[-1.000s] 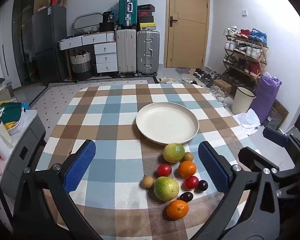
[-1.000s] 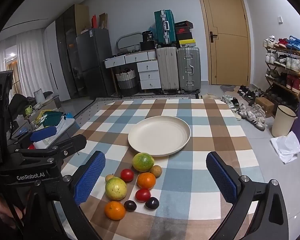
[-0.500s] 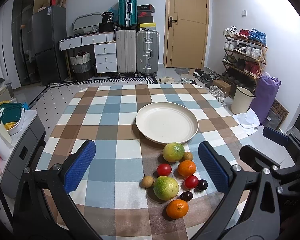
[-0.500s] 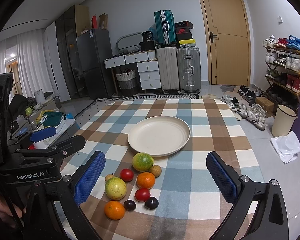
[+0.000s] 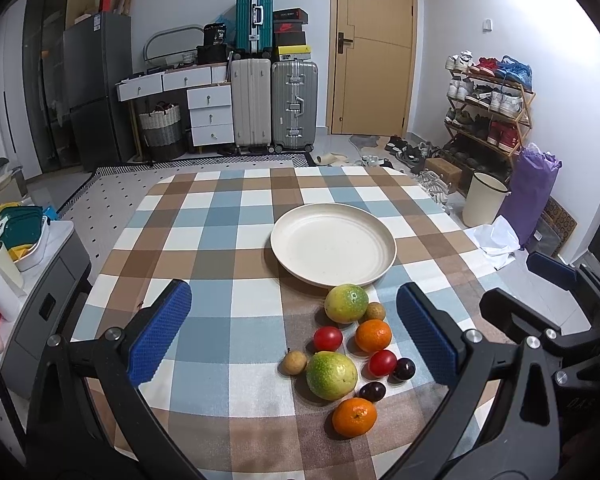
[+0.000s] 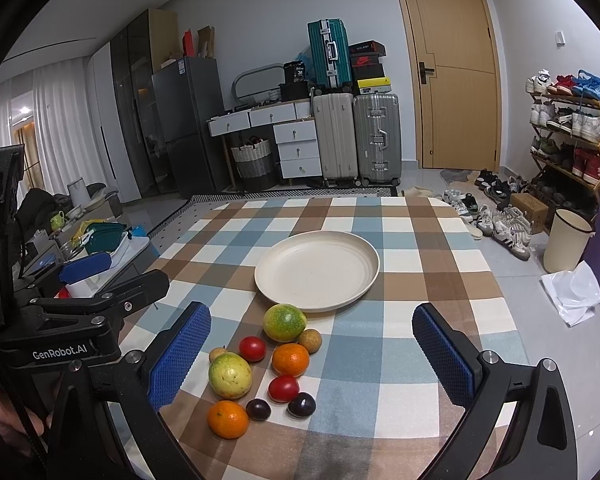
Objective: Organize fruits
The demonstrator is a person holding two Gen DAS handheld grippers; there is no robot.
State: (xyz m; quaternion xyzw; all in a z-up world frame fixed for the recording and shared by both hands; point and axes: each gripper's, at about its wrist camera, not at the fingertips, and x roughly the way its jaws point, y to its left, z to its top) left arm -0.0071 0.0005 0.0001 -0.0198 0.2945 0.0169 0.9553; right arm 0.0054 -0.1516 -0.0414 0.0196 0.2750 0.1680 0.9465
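Your left gripper (image 5: 292,332) and right gripper (image 6: 312,352) hover with fingers spread wide, holding nothing. Just beyond, the fruits (image 6: 268,364) cluster on the checked tablecloth (image 6: 420,248); farther off, the plate (image 6: 317,270) sits bare. Nothing is sorted yet; next, descend on one fruit.

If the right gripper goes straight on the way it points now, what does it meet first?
Probably the plate: the open right gripper points over the table, and the fruit cluster lies low and left of that line. Depth is unclear.
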